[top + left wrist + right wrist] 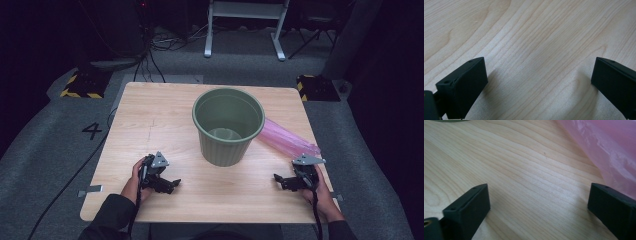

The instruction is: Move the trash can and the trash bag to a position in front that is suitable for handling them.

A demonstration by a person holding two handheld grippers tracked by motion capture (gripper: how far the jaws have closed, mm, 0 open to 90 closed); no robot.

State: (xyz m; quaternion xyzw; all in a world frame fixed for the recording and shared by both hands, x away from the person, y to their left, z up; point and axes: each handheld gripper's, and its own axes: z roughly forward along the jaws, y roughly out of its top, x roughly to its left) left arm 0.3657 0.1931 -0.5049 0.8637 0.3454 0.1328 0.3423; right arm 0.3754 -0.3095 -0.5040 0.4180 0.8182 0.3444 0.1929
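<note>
The pink plastic bag (287, 138) lies flat on the table (150, 115) toward its right edge, one end tucked behind the green bin (229, 125), the other running out toward the near right corner; in the right gripper view it is a crinkled, see-through sheet (609, 150) just ahead of the far jaw. The bin stands upright and empty near the middle of the table, a little toward the far edge. The right tool (286, 181) rests low near the near right corner, jaws wide apart with bare wood between them, nearest to the bag. The left tool (167, 185) sits near the near left part of the table, jaws likewise spread over bare wood and holding nothing. I judge this to be the very start: the bag looks meant to line the bin, and nothing is gripped yet. The next move probably calls for the right tool to slide forward and pinch the thin film at its near end, a slippery, flat target that may need lifting off the wood. There is open table between the tools and in front of the bin; the bag's end lies close to the right edge, so room there is tight.
</note>
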